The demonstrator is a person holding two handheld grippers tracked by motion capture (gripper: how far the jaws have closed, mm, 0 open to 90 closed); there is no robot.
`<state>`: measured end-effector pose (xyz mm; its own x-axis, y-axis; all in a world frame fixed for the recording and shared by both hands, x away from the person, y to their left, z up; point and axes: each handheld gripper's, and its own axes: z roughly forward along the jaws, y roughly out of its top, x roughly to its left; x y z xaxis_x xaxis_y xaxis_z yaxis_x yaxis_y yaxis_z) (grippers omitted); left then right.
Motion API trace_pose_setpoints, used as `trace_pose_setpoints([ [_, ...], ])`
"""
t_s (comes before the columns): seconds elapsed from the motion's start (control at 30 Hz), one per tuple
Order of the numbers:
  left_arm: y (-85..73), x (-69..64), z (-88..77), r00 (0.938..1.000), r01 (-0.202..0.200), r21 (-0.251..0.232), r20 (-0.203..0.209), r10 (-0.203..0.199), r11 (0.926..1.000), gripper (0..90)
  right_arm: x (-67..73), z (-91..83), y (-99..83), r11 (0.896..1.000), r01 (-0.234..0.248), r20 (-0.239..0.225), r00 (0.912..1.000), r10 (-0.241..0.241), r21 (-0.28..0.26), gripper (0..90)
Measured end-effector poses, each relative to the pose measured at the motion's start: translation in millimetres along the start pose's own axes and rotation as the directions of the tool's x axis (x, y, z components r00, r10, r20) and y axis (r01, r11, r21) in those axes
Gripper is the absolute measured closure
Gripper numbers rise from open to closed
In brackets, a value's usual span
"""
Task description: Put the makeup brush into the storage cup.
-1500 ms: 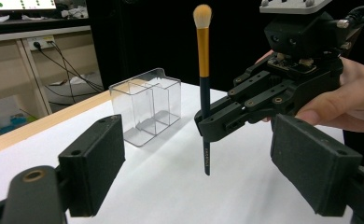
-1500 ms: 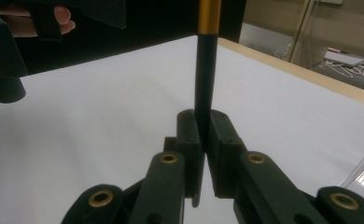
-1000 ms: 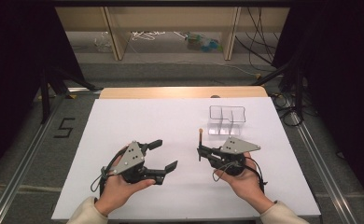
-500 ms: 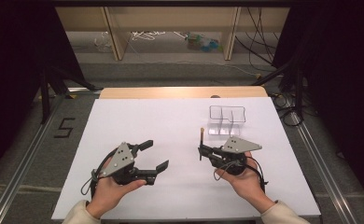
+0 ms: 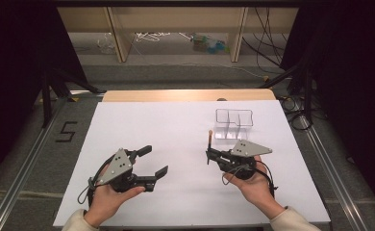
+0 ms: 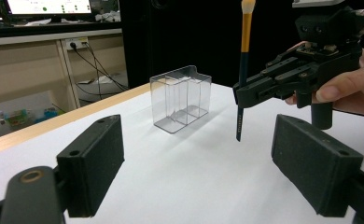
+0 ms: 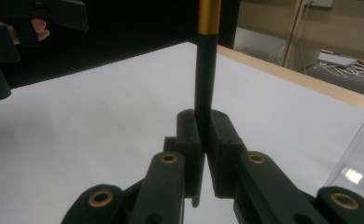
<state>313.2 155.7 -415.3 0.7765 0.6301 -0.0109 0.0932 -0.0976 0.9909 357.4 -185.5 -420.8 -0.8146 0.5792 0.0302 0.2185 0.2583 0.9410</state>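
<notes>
Clear organizer (image 5: 233, 123) stands just beyond the upright brush (image 5: 209, 140), nothing between.

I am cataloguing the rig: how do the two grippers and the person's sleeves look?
Both the left gripper and the right gripper are black, each with a grey three-cornered plate on top and a black trailing cable. The fingers are blocky black pads; brass-coloured pivots mark the linkages. The sleeves are light-coloured.

White table (image 5: 176, 125) (clear compartment box (image 5: 233, 123) on it)

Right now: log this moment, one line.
right gripper: shut on brush, upright | left gripper: open, empty | organizer: empty
</notes>
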Motion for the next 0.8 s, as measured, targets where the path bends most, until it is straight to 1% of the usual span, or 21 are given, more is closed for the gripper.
trace_pose_setpoints([
  [0.03,-0.5,-0.3,-0.5,1.0,0.009,0.0,-0.003,-0.009,1.0,16.8,-0.6,-0.3,0.1,1.0,0.007,0.008,0.9999,-0.007,-0.002,84.4],
  [0.07,-0.8,-0.2,-0.7,0.9999,0.011,-0.002,-0.003,-0.011,0.9999,16.8,0.0,0.0,-0.1,1.0,-0.008,0.003,1.0,0.008,-0.004,84.4],
  [0.1,-1.1,0.1,-1.2,0.9999,0.01,-0.003,-0.006,-0.01,0.9999,16.8,0.0,-1.1,0.2,1.0,-0.013,0.003,0.9999,0.013,0.008,84.4],
  [0.13,-1.2,0.7,-1.6,1.0,0.004,-0.001,-0.005,-0.004,1.0,16.8,-0.1,-0.7,0.1,1.0,-0.016,0.005,0.9999,0.016,0.001,84.4],
  [0.2,-1.7,1.1,-2.2,0.9999,0.01,-0.002,-0.007,-0.01,1.0,16.8,-0.7,-1.0,0.3,1.0,-0.017,0.002,0.9999,0.017,0.01,84.4],
  [0.27,-2.1,1.4,-2.9,0.9999,0.012,-0.003,-0.01,-0.012,0.9999,16.7,-1.0,-1.2,0.2,1.0,-0.014,0.011,0.9998,0.014,0.003,84.4],
  [0.3,-2.3,1.8,-3.2,0.9999,0.008,-0.003,-0.01,-0.008,1.0,16.7,-0.8,-0.7,0.1,1.0,-0.02,0.005,0.9998,0.02,-0.001,84.4],
  [0.37,-2.9,1.6,-3.7,0.9998,0.014,-0.002,-0.013,-0.014,0.9999,16.6,-1.1,-2.0,0.6,1.0,-0.014,0.012,0.9998,0.014,0.009,84.4],
  [0.4,-2.9,2.5,-3.9,1.0,0.002,-0.001,-0.01,-0.002,1.0,16.6,-1.1,-2.1,0.6,1.0,-0.014,0.012,0.9998,0.014,0.009,84.4],
  [0.5,-3.3,2.2,-4.2,0.9998,0.014,-0.002,-0.016,-0.014,0.9999,16.6,-1.6,-2.2,0.8,1.0,-0.017,0.007,0.9998,0.017,0.006,84.4],
  [0.53,-3.3,2.2,-4.3,0.9998,0.014,-0.003,-0.016,-0.014,0.9999,16.6,-1.6,-1.9,0.8,1.0,-0.022,0.001,0.9998,0.022,0.005,84.4],
  [0.6,-3.5,2.8,-4.4,0.9998,0.007,-0.001,-0.016,-0.007,1.0,16.6,-1.9,-2.7,1.2,1.0,-0.022,0.003,0.9997,0.022,0.007,84.4],
  [0.7,-4.1,2.7,-4.4,0.9998,0.01,0.001,-0.017,-0.01,1.0,16.6,-2.7,-3.1,1.4,1.0,-0.025,0.005,0.9997,0.025,0.007,84.4],
  [0.73,-4.6,2.9,-3.3,0.9998,0.016,-0.012,-0.009,-0.016,0.9998,16.6,-2.9,-2.8,1.3,1.0,-0.025,0.006,0.9997,0.025,0.0,84.4],
  [0.77,-4.5,2.5,-3.8,0.9997,0.019,-0.005,-0.017,-0.02,0.9998,16.6,-3.3,-3.1,1.3,1.0,-0.023,0.009,0.9997,0.023,-0.004,84.4],
  [0.8,-4.3,2.8,-4.2,0.9997,0.014,-0.001,-0.019,-0.014,0.9999,16.6,-4.6,-3.3,1.5,1.0,-0.007,0.019,0.9998,0.007,-0.01,84.4],
])
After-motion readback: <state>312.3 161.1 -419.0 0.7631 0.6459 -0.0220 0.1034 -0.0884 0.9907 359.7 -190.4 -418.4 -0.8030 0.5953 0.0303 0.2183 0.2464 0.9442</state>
